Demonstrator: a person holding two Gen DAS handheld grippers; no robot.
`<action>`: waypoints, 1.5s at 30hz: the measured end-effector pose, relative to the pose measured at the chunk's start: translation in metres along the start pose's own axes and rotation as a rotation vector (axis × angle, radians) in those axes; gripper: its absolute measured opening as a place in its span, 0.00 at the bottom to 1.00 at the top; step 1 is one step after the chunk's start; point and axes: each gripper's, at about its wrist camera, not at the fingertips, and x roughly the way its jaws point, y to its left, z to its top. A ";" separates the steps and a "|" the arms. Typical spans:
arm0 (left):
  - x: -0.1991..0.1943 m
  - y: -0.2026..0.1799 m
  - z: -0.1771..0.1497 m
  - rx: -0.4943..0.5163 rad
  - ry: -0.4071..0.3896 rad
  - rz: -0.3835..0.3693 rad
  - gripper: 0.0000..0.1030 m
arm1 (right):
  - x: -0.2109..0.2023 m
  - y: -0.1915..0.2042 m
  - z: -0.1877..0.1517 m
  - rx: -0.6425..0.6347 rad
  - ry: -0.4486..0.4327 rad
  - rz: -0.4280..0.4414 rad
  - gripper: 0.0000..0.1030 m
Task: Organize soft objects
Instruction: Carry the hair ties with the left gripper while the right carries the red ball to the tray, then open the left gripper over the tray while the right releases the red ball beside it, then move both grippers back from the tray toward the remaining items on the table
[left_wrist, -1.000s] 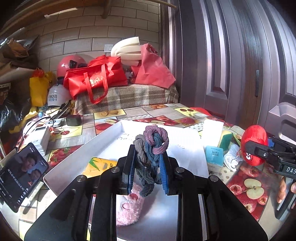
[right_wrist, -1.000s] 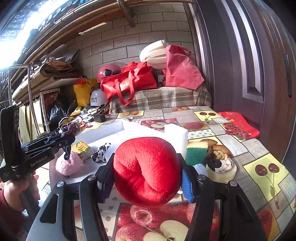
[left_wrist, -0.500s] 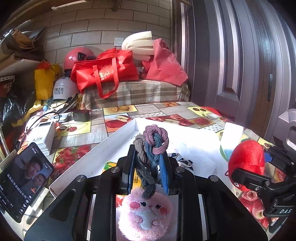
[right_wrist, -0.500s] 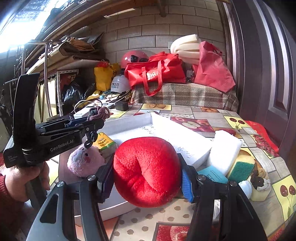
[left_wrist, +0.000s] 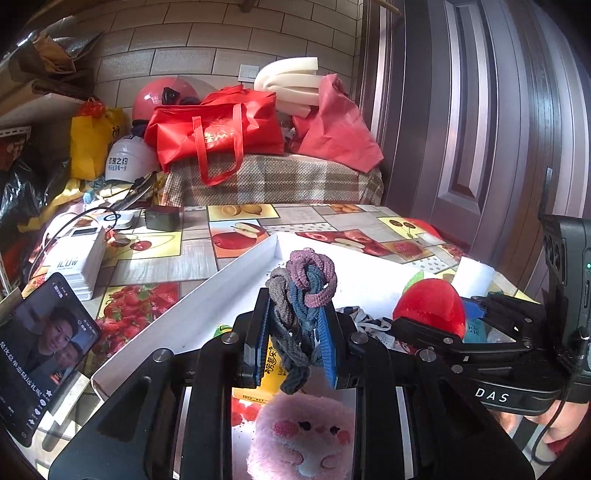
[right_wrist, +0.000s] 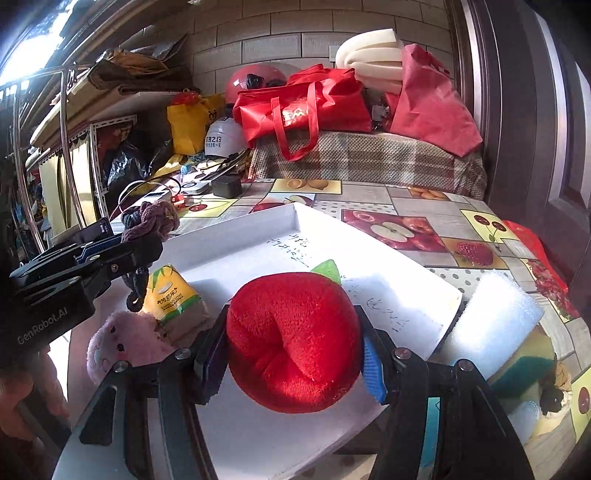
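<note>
Left wrist view: left gripper fingers pinch a knotted bundle of hair ties, purple, blue and grey loops; the bundle stands above the fingertips and a tail hangs below; it hangs over the white tray, above the pink plush toy lying at the tray's near end; yellow tissue pack shows behind the fingers; right gripper enters from the right with the red plush apple; phone lies on the tabletop left of the tray.

Right wrist view: right gripper fingers are spread about halfway and press on both sides of the red plush apple, which bulges past the pads; apple is held over the tray's near part; left gripper sits at left with the hair ties; white foam block and green-yellow sponge lie outside the tray at right.

Judgement on handling: all items look light, soft, compressible; the apple will likely squash and could roll once let go, so hold it across its widest part; the ties are elastic and snag-prone, so grip at the knot, not a single loop.
</note>
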 end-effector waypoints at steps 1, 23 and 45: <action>0.001 -0.001 0.000 0.007 0.002 0.001 0.23 | 0.004 -0.005 0.003 0.017 0.002 -0.017 0.59; -0.007 -0.008 0.000 0.030 -0.089 0.140 1.00 | -0.003 0.005 0.008 -0.027 -0.082 -0.081 1.00; -0.011 -0.010 0.002 0.027 -0.104 0.140 1.00 | -0.006 -0.001 0.007 0.014 -0.100 -0.115 1.00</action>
